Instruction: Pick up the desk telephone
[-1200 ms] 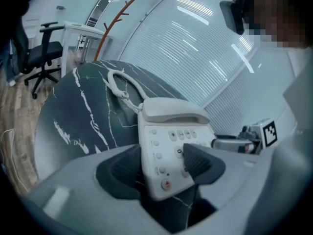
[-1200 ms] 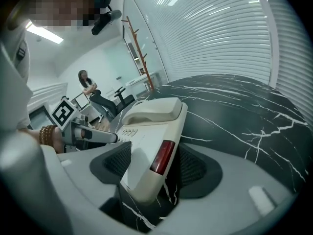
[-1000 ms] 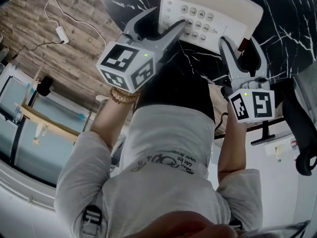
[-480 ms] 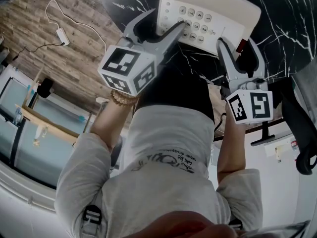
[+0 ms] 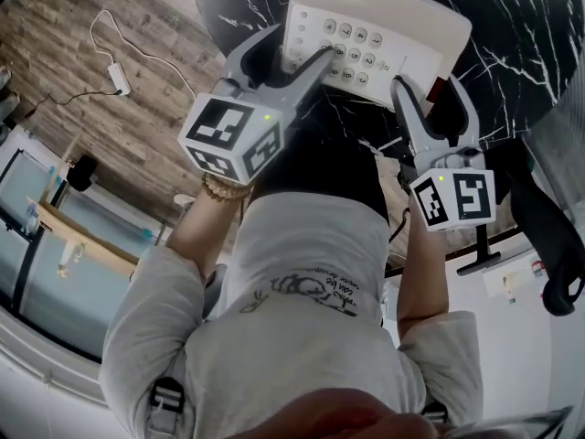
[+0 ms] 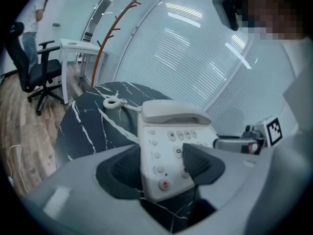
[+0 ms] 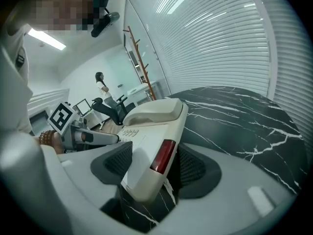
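Observation:
A beige desk telephone (image 5: 393, 26) sits on a round black marble table (image 5: 512, 35), its handset (image 6: 173, 112) resting in the cradle. My left gripper (image 5: 300, 44) is shut on the telephone's front left corner (image 6: 166, 146); one pad presses its side and the other lies over the keypad. At the front right corner, by a red strip (image 7: 163, 156), my right gripper (image 5: 428, 90) is shut on the telephone (image 7: 151, 136). A coiled cord (image 6: 113, 102) trails behind the telephone on the table (image 6: 83, 131).
A black office chair (image 6: 36, 77), a white desk (image 6: 80, 48) and a brown coat stand (image 6: 110, 33) stand beyond the table, with a person (image 6: 34, 13) far off. A white cable and adapter (image 5: 114, 58) lie on the wooden floor.
Both grippers and the telephone between them have shifted slightly up and left in the head view, keeping the same hold.

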Demonstrator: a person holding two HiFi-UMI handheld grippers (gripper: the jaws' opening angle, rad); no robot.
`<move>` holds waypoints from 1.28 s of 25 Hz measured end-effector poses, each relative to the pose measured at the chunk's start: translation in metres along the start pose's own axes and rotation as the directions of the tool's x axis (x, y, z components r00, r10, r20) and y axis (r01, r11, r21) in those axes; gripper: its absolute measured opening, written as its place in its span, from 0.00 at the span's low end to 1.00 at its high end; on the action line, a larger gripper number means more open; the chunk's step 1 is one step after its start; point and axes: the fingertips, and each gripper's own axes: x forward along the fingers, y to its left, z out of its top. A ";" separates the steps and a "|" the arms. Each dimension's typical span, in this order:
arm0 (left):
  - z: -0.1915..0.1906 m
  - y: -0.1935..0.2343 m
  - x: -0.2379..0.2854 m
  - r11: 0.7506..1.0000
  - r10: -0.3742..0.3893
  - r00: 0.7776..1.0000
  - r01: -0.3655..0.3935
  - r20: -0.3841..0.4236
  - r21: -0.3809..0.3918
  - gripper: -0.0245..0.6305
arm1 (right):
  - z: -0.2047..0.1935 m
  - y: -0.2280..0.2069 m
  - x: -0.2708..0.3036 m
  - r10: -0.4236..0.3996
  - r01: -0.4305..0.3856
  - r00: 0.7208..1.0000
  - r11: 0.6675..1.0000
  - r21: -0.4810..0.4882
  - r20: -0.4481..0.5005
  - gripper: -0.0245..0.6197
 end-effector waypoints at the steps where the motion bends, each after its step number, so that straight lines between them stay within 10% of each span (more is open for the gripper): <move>1: 0.005 -0.003 -0.003 1.000 0.000 1.000 0.000 0.007 0.004 0.45 | 0.005 0.002 -0.003 0.001 -0.001 1.000 1.000 -0.004 0.007 0.49; 32: 0.128 -0.122 -0.130 0.995 -0.016 0.982 -0.003 0.186 0.101 0.45 | 0.143 0.078 -0.138 0.008 0.004 0.983 0.998 -0.067 0.184 0.49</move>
